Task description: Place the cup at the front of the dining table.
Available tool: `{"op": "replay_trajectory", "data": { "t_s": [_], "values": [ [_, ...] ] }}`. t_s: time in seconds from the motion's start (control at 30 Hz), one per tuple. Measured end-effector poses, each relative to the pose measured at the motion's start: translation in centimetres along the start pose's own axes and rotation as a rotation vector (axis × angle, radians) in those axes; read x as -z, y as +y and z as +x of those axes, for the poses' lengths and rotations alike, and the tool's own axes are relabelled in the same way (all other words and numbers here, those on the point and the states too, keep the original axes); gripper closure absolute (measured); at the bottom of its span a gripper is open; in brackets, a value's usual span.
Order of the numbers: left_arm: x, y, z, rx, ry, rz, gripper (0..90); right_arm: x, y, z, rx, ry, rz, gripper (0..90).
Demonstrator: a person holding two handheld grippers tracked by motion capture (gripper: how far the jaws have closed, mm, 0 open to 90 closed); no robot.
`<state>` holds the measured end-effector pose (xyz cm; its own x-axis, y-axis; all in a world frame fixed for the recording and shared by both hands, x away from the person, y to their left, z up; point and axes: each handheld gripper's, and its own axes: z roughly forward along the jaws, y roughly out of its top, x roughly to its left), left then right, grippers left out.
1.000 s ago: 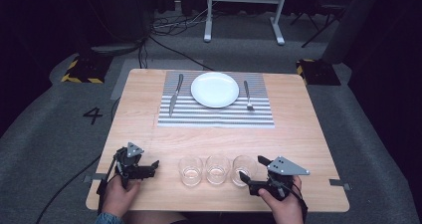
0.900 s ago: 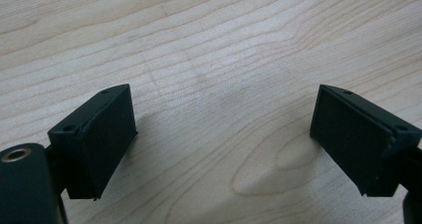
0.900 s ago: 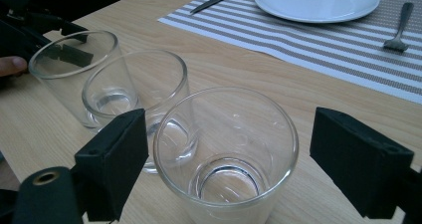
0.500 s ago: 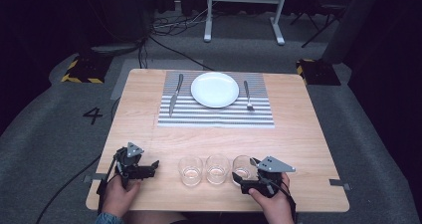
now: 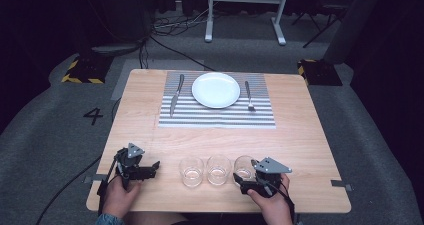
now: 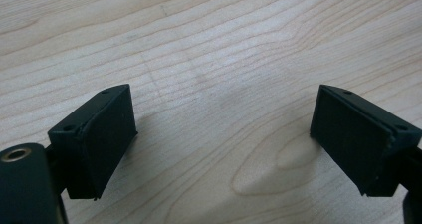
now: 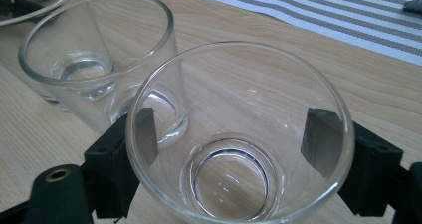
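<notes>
Since the rightmost glass [image 7: 239, 134] is smooth and breakable, the right gripper [image 7: 239, 149], spread wide around its walls, should squeeze gently; the left gripper [image 6: 224, 144] gapes empty.

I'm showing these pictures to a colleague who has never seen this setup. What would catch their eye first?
Probably the row of three clear glasses along the table's near edge, with the right gripper straddling the rightmost glass, one jaw on each side. Next, the place setting at the far side: a white plate on a striped placemat, knife on its left, fork on its right.
</notes>
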<state>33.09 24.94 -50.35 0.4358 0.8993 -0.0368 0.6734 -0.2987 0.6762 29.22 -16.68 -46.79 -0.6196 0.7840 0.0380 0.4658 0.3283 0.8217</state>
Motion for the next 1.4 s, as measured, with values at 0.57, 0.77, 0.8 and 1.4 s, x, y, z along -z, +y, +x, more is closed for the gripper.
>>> {"op": "replay_trajectory", "data": {
  "t_s": [0.57,0.77,0.8,1.4],
  "values": [
    [0.0,0.0,0.0,0.000,0.000,0.000,10.9,2.0,3.0,-0.8,-0.016,-0.058,-0.073,19.4],
    [0.0,0.0,0.0,0.000,0.000,0.000,10.9,2.2,4.3,-1.0,-0.017,-0.065,-0.099,19.4],
    [0.0,0.0,0.0,0.000,0.000,0.000,10.9,2.3,4.5,-1.1,-0.018,-0.064,-0.107,19.4],
    [0.0,0.0,0.0,0.001,-0.001,0.000,10.9,1.9,8.5,-1.7,-0.025,-0.093,-0.187,19.4]
  ]
}}
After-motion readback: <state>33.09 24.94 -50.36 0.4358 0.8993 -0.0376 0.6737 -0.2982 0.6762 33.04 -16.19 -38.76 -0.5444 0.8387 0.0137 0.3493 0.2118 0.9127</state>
